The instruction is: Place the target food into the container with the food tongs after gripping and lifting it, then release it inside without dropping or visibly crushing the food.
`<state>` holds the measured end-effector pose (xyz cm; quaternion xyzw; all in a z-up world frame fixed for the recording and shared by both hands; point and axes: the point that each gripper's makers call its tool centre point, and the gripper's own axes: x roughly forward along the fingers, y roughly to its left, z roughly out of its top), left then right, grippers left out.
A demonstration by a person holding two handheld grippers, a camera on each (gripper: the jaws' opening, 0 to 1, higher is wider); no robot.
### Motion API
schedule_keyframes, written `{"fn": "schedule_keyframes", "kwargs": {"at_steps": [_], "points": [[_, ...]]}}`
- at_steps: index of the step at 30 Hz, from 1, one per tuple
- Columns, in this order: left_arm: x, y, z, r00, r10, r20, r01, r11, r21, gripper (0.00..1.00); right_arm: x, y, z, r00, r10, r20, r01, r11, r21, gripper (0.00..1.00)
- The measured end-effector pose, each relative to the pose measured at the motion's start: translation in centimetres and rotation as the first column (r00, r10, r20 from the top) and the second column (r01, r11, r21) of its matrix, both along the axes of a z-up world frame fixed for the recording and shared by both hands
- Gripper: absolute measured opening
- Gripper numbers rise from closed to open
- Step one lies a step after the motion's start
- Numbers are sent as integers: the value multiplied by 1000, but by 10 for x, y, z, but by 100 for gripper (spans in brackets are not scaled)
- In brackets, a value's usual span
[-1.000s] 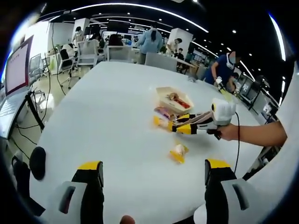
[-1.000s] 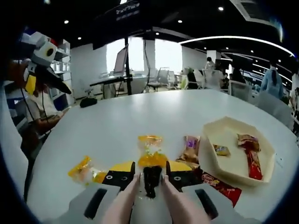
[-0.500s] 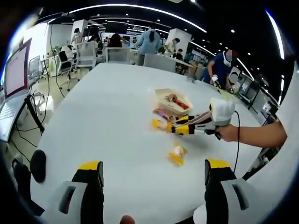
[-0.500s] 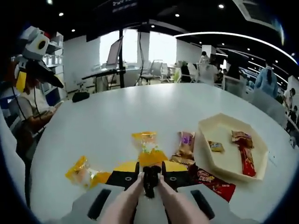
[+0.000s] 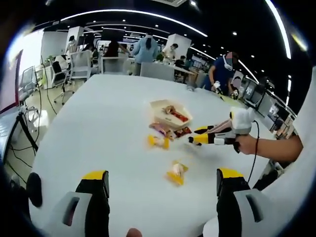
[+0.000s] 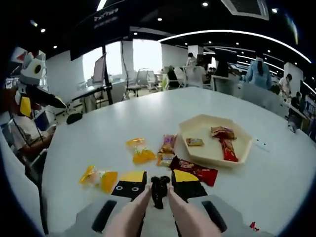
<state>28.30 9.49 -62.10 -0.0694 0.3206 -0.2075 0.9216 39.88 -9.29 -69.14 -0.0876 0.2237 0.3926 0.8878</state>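
Note:
My right gripper (image 6: pixel 159 177) is shut on the food tongs (image 6: pixel 159 190), whose black tips meet just ahead of the jaws with nothing between them. Beyond the tips a yellow wrapped snack (image 6: pixel 140 153) lies on the white table. The cream tray (image 6: pixel 212 150) sits further right and holds a long red packet (image 6: pixel 228 147) and two small ones. In the left gripper view my left gripper (image 5: pixel 163 177) is open wide above the table. There my right gripper (image 5: pixel 193 138) hovers right of that yellow snack (image 5: pixel 159 141), apart from it, near the tray (image 5: pixel 157 103).
A pink packet (image 6: pixel 168 143) and a red packet (image 6: pixel 195 170) lie beside the tray. Another yellow snack (image 6: pixel 98 177) rests at the near left, the same snack (image 5: pixel 176 172) in the left gripper view. People, chairs and desks stand beyond the table's far edge.
My right gripper with the tongs has drawn back from the yellow snack, which stays on the table. Both cameras have shifted, so the table looks further off.

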Motion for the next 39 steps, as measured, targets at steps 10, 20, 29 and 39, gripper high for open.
{"fn": "schedule_keyframes", "kwargs": {"at_steps": [10, 20, 29, 39], "points": [[22, -46, 5, 991, -125, 44, 126, 992, -28, 90, -19, -53, 24, 989, -146, 31, 145, 989, 26, 19], [35, -72, 9, 980, -188, 58, 191, 981, -43, 90, -34, -89, 39, 967, -255, 18, 254, 966, 49, 19], [31, -68, 5, 983, -178, 47, 180, 982, -51, 90, -18, -92, 65, 961, -271, 46, 268, 961, 67, 19], [30, -52, 11, 988, -140, 62, 144, 988, -53, 91, 30, -82, 100, 961, -254, 110, 247, 966, 72, 20]]}}
